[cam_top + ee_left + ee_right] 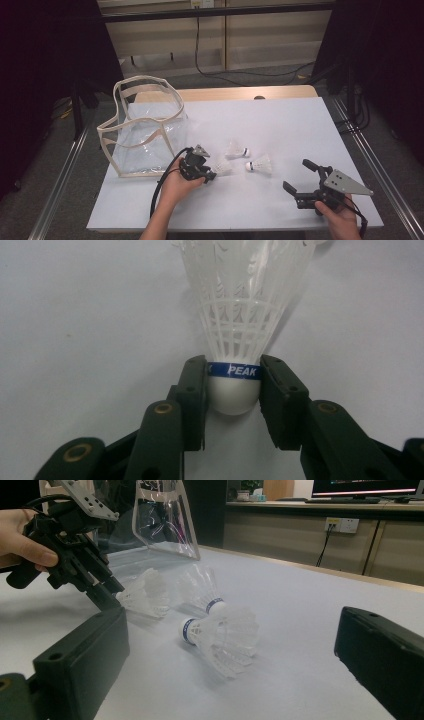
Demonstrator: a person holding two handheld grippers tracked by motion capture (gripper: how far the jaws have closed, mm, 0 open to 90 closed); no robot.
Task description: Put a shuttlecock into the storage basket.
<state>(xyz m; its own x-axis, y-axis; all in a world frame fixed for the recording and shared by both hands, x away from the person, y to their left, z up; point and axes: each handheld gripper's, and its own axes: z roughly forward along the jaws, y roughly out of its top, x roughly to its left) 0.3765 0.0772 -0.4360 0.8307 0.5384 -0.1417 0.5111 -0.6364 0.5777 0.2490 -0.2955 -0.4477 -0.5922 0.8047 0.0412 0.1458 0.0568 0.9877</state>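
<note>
Left gripper (210,176): jaws closed on the white cork base of one shuttlecock (234,390), pads on either side just below its blue band; it lies on the table.
Right gripper (300,176): jaws spread wide, nothing between them.
Shuttlecocks: three, all white, lying near mid-table; the gripped one (222,166), a second (236,150) just behind, a third (259,164) to the right.
Bag (145,127): one, clear plastic with cream trim, standing open at the table's left.
Left hand (175,187): wrapped around the gripper body, jaws angled down.
Right hand (342,217): at the near right edge.
Table (280,120): white top.
</note>
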